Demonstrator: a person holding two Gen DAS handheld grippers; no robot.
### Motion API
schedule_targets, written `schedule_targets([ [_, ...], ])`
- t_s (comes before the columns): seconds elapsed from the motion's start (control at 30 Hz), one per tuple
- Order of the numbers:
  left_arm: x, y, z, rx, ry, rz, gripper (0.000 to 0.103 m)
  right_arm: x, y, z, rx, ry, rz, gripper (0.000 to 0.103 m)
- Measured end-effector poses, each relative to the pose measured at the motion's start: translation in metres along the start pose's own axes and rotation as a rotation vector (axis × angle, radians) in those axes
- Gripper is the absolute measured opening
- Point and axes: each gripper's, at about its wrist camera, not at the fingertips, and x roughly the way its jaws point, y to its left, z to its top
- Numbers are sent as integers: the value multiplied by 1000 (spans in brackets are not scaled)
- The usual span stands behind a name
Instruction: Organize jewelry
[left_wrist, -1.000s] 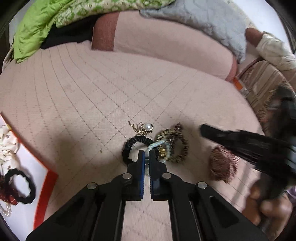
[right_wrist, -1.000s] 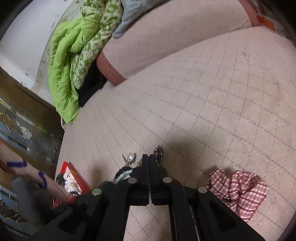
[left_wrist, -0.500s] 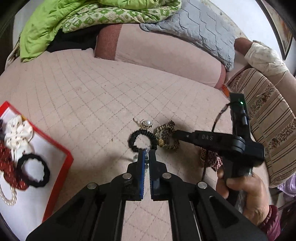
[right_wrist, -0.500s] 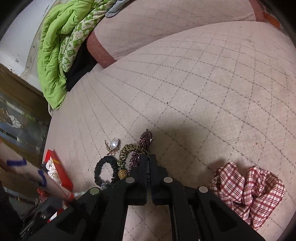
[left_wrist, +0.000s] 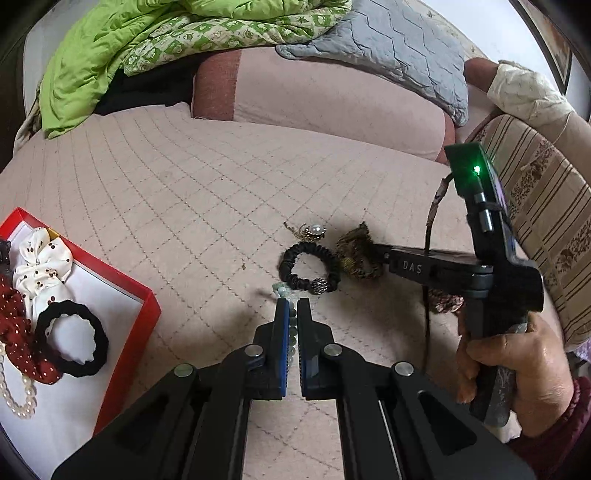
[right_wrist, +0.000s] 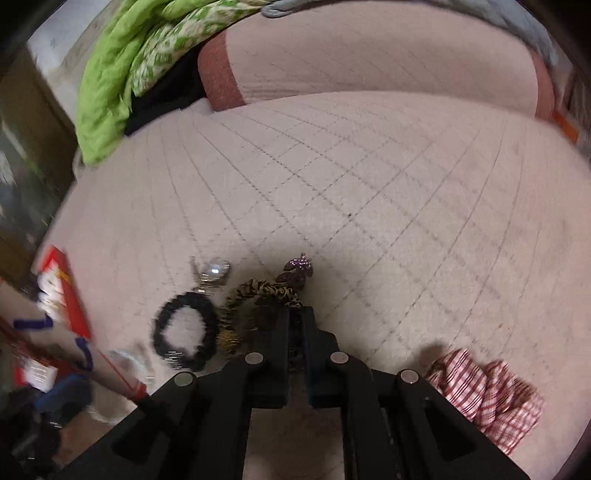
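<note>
The left gripper (left_wrist: 293, 308) was nearly closed, its two pads pinching a string of pale green beads (left_wrist: 291, 332) that ran down the narrow gap between them, with a few beads poking out past the tips toward the black scrunchie (left_wrist: 309, 267). That black scrunchie lay flat on the pink quilted bed cover (left_wrist: 184, 192) and served as the middle of the loose pile. Just beyond it sat a pearl brooch (left_wrist: 312, 230); to its right, touching or nearly so, lay a leopard-print scrunchie (left_wrist: 356, 251).

The right gripper (right_wrist: 295, 319) had its fingers on that leopard-print scrunchie (right_wrist: 266, 291), closed to a narrow slit with a dark bit of the band caught between them. The right wrist view was blurred by motion, so how firm the hold was could not be told. A purple sparkly clip (right_wrist: 295, 273) lay just beyond the leopard band, and a red checked scrunchie (right_wrist: 487, 398) lay well to the right of the black scrunchie (right_wrist: 183, 332).

Well to the left of the black scrunchie stood a red tray (left_wrist: 147, 314) with a white lining. Inside it were a white dotted scrunchie (left_wrist: 40, 258), a red dotted scrunchie (left_wrist: 14, 332), a second black hair tie (left_wrist: 72, 338) and a string of pearls (left_wrist: 18, 395). The right hand (left_wrist: 517, 373) gripped the right gripper's handle.
</note>
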Motion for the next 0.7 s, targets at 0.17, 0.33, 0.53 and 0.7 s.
schedule_targets([
  [0.17, -6, 3, 2, 13, -36, 22, 4, -19, -15, 7, 85, -77, 16, 3],
  [0.33, -10, 6, 3, 9, -58, 31, 4, -59, -18, 12, 91, -212, 21, 1],
  [0.53, -8, 7, 4, 10, -52, 37, 4, -54, -26, 14, 129, -187, 79, 1],
  [0.7, -6, 10, 4, 3, -44, 35, 4, -29, -35, 8, 154, -53, 54, 2],
])
